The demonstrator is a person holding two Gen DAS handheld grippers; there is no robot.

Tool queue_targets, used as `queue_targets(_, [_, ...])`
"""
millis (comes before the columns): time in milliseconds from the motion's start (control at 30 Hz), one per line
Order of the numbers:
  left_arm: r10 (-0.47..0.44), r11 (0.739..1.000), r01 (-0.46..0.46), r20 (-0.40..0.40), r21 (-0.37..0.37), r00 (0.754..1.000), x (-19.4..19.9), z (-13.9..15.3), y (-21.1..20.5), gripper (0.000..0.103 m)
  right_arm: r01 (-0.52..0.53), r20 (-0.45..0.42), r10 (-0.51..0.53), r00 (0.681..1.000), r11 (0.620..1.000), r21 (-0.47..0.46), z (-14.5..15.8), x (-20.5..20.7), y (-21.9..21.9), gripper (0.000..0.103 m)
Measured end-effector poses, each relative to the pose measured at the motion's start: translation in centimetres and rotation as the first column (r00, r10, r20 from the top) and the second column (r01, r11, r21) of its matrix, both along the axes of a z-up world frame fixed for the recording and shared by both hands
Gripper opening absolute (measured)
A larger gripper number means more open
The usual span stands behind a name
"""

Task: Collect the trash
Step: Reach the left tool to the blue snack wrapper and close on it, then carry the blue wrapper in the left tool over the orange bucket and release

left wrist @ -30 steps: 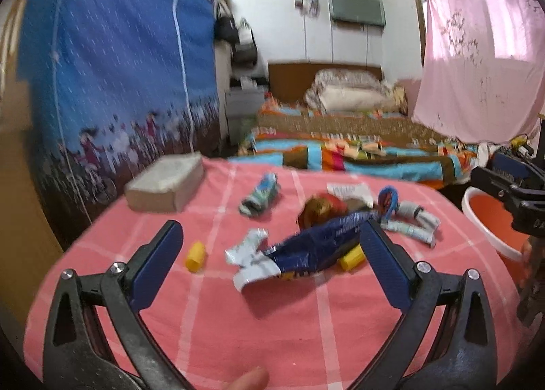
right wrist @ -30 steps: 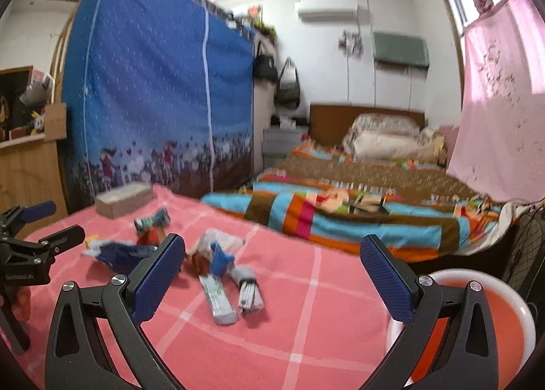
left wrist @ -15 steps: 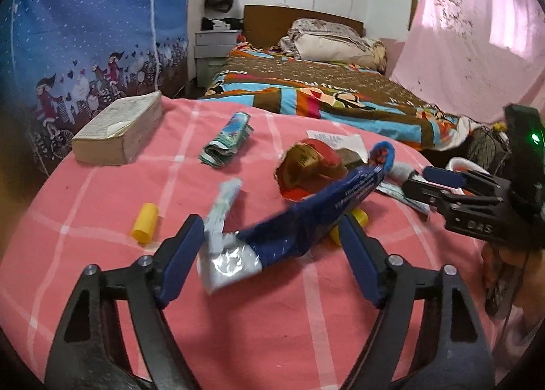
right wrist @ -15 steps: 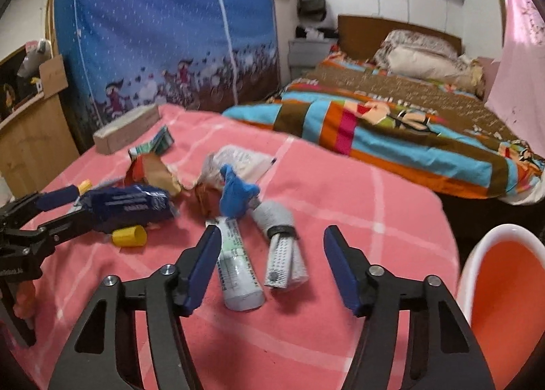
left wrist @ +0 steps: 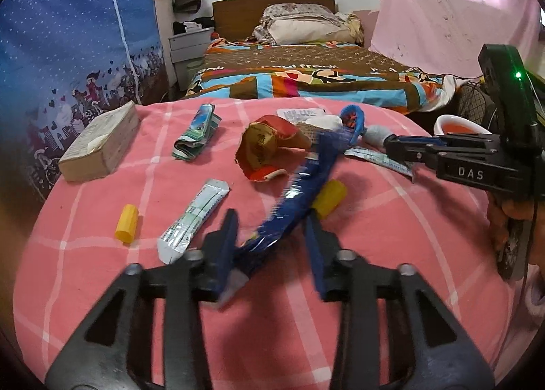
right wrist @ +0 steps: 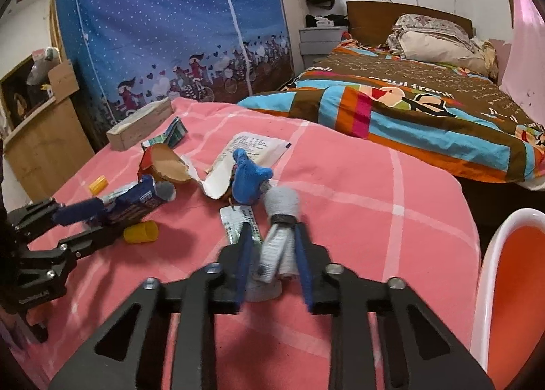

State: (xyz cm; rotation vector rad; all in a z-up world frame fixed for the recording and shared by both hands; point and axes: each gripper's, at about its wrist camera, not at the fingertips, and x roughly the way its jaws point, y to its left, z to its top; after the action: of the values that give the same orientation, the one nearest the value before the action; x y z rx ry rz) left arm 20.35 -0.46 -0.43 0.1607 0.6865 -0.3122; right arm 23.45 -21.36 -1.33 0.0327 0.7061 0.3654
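My left gripper (left wrist: 272, 236) has its jaws narrowed around the near end of a blue wrapper (left wrist: 306, 182), though I cannot tell if both pads touch it. My right gripper (right wrist: 274, 246) has its jaws closed to a narrow gap around a rolled grey-white wrapper (right wrist: 277, 240). Both lie on the pink checked surface (left wrist: 391, 229), among yellow caps (left wrist: 126, 222) and a torn red cup (left wrist: 264, 151). An orange bin (right wrist: 511, 287) stands at my right.
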Motion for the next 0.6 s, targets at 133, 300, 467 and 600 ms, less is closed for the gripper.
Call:
queue_targets(133, [0.012, 1.000, -0.012, 0.013, -0.029, 1.000, -0.2, 0.2, 0.4, 0.021, 0.008, 0.002, -0.008, 1.000, 1.000, 0.022, -0.1, -0.2, -0.3, 0.012])
queue_targets(300, [0.041, 0.993, -0.036, 0.049, -0.110, 0.998, -1.0, 0.9, 1.3, 0.008, 0.004, 0.027, -0.005, 1.000, 1.000, 0.029, 0.1, -0.8, -0.4, 0.009])
queue_targets(467, [0.067, 0.982, -0.047, 0.104, -0.183, 0.992, -2.2, 1.5, 2.0, 0.007, 0.009, 0.089, -0.013, 0.996, 0.999, 0.039, 0.7, -1.9, -0.6, 0.008])
queue_targets(600, [0.060, 0.973, -0.020, 0.169, -0.228, 0.984, -3.6, 2.2, 1.7, 0.007, 0.010, 0.144, -0.022, 0.989, 0.997, 0.082, 1.3, -3.0, -1.3, 0.008])
